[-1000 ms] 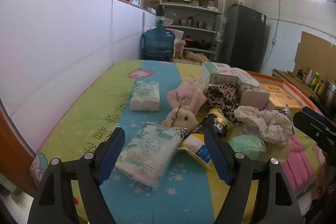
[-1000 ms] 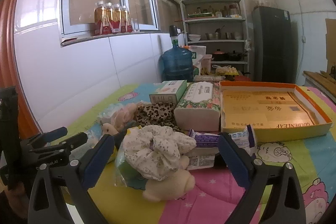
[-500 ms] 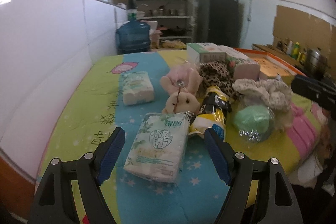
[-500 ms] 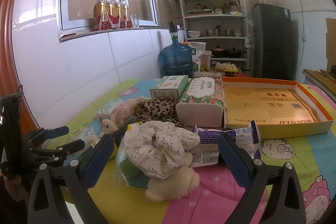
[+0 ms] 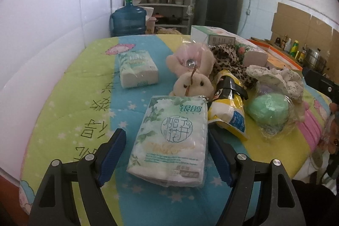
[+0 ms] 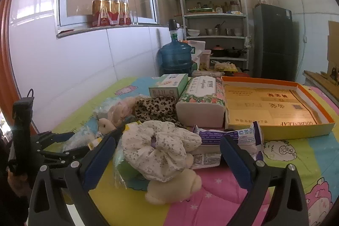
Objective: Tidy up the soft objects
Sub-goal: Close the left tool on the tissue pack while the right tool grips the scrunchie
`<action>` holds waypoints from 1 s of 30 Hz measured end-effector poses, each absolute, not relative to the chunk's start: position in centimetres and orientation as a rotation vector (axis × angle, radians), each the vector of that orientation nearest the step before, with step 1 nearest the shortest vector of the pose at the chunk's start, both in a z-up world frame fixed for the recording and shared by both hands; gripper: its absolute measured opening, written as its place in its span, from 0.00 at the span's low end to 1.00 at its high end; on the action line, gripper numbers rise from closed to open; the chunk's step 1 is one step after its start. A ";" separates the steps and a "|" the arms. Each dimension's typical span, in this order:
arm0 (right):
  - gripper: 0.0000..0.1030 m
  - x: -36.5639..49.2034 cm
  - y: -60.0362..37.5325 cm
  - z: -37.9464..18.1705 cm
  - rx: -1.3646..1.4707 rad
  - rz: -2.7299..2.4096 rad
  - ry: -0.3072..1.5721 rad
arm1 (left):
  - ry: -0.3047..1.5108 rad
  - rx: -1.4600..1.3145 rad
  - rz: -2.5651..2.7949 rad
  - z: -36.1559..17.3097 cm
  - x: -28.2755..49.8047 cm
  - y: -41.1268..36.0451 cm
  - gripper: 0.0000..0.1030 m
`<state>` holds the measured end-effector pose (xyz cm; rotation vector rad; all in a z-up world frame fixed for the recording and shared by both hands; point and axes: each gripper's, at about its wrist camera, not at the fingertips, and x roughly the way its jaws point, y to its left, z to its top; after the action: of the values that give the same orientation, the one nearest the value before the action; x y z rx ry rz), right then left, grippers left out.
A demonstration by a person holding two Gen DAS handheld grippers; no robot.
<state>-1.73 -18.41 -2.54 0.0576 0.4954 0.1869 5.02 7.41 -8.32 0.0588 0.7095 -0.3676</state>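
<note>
While the left gripper is straddling a white tissue pack on the colourful quilt, jaws wide and not squeezing, the right gripper is hovering wide open, empty, over a floral scrunchie beside the orange box.

— What do the tools look like?

— The left gripper has black plastic arms shaped like an A-frame, blue ribbed pads inside each finger, and round silver screws on top.

— And the other?

— The right gripper is the same: black frame, blue pads, silver screws.
</note>
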 end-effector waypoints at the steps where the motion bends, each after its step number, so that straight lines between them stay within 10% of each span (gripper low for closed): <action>1: 0.94 -1.6 -18.3 -2.6 0.057 0.187 0.500 | 0.708 0.056 -0.368 -8.4 5.0 7.4 0.76; 5: 0.72 -0.9 -18.3 -3.1 0.054 0.206 0.552 | 0.696 0.046 -0.362 -8.4 4.7 7.5 0.57; 16: 0.19 -0.5 -18.4 -4.1 0.050 0.248 0.590 | 0.684 -0.008 -0.325 -8.1 4.3 7.7 0.50; 30: 0.12 -0.6 -18.9 -2.4 0.086 0.307 0.524 | 0.618 -0.008 -0.259 -5.0 2.3 6.9 0.48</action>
<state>-0.64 -18.91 -2.42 0.0858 0.5244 0.3072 2.33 6.87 -5.02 -0.0081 0.6184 -0.2594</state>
